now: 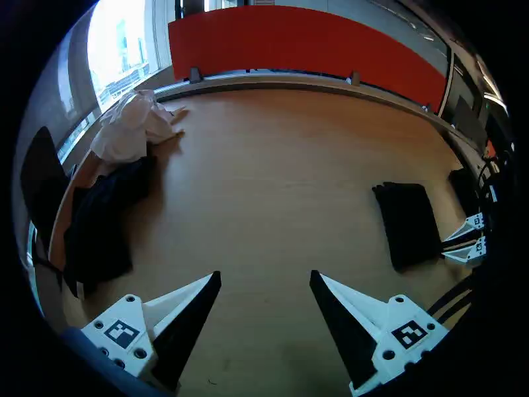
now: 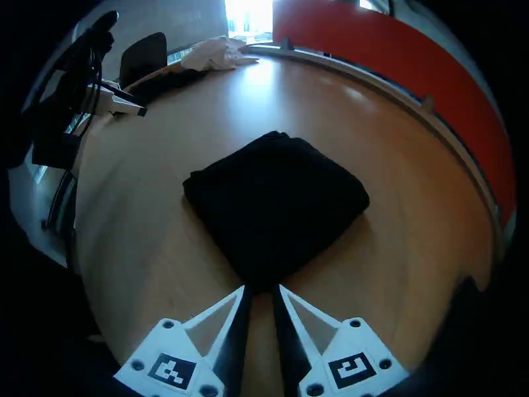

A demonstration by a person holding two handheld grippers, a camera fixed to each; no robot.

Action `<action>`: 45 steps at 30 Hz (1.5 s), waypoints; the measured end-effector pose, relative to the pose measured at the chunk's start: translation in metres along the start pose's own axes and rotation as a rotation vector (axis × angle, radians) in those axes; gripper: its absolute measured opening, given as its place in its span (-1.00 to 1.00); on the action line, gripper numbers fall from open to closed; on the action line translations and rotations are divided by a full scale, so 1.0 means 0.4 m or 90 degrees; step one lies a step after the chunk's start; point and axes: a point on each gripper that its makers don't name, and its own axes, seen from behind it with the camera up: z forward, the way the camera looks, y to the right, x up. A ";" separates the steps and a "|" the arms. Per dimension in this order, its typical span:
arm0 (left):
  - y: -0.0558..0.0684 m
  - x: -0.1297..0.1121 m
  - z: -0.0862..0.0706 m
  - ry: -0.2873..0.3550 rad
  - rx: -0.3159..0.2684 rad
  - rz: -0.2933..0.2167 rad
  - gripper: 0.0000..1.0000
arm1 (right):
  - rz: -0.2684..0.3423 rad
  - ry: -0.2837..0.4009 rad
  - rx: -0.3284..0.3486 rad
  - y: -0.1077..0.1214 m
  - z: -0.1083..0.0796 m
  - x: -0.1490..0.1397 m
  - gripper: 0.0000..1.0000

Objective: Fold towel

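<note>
Lying flat, squarish black towel (image 2: 278, 198)

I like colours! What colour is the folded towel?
The towel is black, best in right gripper view.

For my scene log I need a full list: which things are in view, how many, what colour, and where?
folded towel: one, black, table middle
white cloth: one, white, far table end
dark cloth: one, black, beside white cloth
table: one, light wood
partition: one, red, behind the table
chair: one, black, past the far end
left gripper: one, white and black, open over table
right gripper: one, white and black, nearly closed at towel's corner
</note>
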 end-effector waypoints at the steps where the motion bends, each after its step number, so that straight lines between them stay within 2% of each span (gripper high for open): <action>1: 0.001 0.000 0.000 0.000 0.000 0.000 1.00 | 0.000 0.000 0.000 -0.001 0.000 0.000 -0.72; 6: 0.005 0.003 -0.001 0.001 -0.002 0.003 1.00 | 0.005 0.001 -0.001 -0.002 -0.002 0.000 -0.89; 17: 0.004 0.003 -0.001 0.002 -0.003 0.005 1.00 | 0.006 0.019 -0.006 0.007 -0.028 0.031 -0.92; 23: 0.006 0.010 -0.004 0.006 -0.003 0.007 1.00 | -0.004 0.040 -0.011 0.017 -0.064 0.089 -0.93; 36: 0.016 0.034 -0.009 0.016 -0.006 0.009 1.00 | -0.051 0.098 -0.017 0.028 -0.169 0.272 -0.93; 45: 0.022 0.044 -0.010 0.018 -0.009 0.009 1.00 | -0.064 0.120 -0.016 0.026 -0.221 0.332 -0.93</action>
